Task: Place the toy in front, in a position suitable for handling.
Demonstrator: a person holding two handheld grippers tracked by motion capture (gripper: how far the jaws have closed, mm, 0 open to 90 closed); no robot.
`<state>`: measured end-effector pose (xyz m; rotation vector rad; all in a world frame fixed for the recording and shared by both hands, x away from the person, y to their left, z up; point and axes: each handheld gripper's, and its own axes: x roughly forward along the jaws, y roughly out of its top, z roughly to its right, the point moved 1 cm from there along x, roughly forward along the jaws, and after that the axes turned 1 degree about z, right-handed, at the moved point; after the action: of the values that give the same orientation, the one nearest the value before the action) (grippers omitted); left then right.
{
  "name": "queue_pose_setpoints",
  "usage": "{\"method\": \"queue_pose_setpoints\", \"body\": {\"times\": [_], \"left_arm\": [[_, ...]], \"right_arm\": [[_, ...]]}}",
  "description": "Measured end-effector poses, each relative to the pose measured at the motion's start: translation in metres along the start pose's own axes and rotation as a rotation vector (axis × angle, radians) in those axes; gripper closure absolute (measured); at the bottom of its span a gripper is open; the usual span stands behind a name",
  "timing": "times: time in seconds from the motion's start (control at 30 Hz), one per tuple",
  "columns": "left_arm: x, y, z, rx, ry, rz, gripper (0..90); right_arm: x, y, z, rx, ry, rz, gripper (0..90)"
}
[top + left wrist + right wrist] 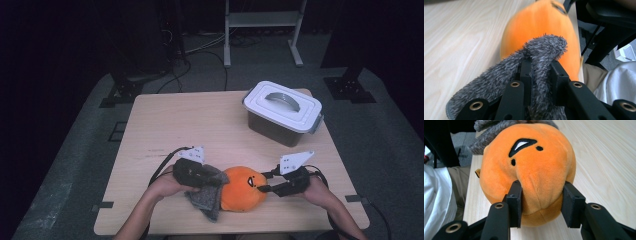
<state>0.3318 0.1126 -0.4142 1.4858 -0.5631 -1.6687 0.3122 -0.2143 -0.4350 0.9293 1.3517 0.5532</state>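
Orange plush toy (243, 189) pinched by right gripper (265, 182); left gripper (212, 176) clamps grey furry cloth (207, 197).
Lidded white box (282, 106) stands well apart on tabletop (190, 120).

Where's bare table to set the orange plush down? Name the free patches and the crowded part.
Free: the wide left and middle tabletop, left of the lidded bin. Crowded: the near edge, where both grippers hold the orange plush and grey fuzzy cloth.
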Motion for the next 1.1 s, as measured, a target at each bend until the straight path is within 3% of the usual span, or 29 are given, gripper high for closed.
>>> {"method": "queue_pose_setpoints", "body": {"times": [0.1, 0.23, 0.6, 0.8, 0.93, 1.1], "left_arm": [[-0.006, -0.01, -0.003, -0.021, 0.017, -0.002, 75.5], [-0.025, -0.021, -0.007, -0.046, 0.047, 0.037, 75.4], [-0.099, -0.045, -0.014, -0.098, 0.182, 0.127, 75.4], [-0.132, -0.055, -0.014, -0.11, 0.256, 0.141, 75.3], [-0.136, -0.063, -0.013, -0.116, 0.275, 0.125, 75.2], [-0.12, -0.07, -0.014, -0.117, 0.262, 0.112, 72.2]], "right_arm": [[-0.005, -0.006, 0.004, 0.027, -0.011, 0.007, 55.7], [-0.012, -0.012, 0.006, 0.05, -0.026, 0.013, 54.6], [-0.016, -0.021, 0.007, 0.093, -0.028, 0.037, 49.9], [-0.015, -0.022, 0.008, 0.11, -0.025, 0.046, 47.4], [-0.017, -0.024, 0.008, 0.135, -0.023, 0.054, 41.4], [-0.022, -0.02, 0.006, 0.153, -0.035, 0.067, 32.6]]}}
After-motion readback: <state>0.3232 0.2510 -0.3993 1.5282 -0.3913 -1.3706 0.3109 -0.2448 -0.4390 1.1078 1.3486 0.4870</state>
